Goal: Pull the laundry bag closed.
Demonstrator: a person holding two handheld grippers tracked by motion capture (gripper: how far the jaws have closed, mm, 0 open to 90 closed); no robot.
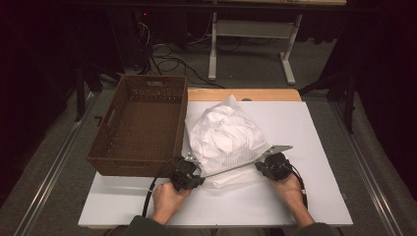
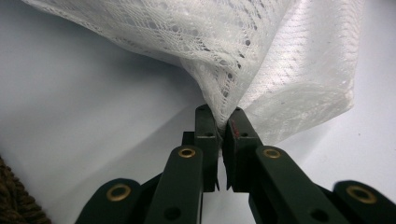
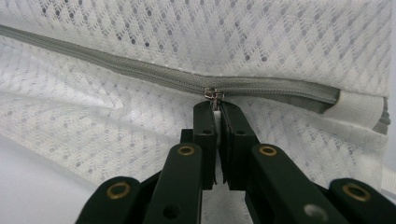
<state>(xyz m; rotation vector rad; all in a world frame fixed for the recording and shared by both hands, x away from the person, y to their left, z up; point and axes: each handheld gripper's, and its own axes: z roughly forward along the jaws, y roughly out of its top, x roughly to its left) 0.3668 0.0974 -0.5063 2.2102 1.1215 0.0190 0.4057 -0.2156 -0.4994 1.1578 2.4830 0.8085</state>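
Bag: white mesh laundry bag (image 1: pixel 223 137), stuffed with white cloth, lies in the middle of the high view on the white sheet (image 1: pixel 305 128) that covers the bench (image 1: pixel 275 94); its near edge runs from lower left to right of centre.
Zipper: grey zipper (image 3: pixel 140 74) crosses the right gripper view from upper left to right; its small metal slider (image 3: pixel 214 94) sits just above the jaw tips at centre.
Left gripper: left gripper (image 2: pixel 219 114), at lower centre of the left gripper view, has its jaws pinched nearly together on a bunched fold of the bag's mesh; in the high view it sits at the bag's lower-left corner (image 1: pixel 189 178), in the person's left hand (image 1: pixel 167 199).
Right gripper: right gripper (image 3: pixel 215 108) has its jaws closed on the white pull tab hanging from the slider; in the high view it is at the bag's lower-right end (image 1: pixel 268 167), in the right hand (image 1: pixel 290 191).
Basket: brown woven basket (image 1: pixel 105 147) stands in the left half of the high view, just beside the bag.
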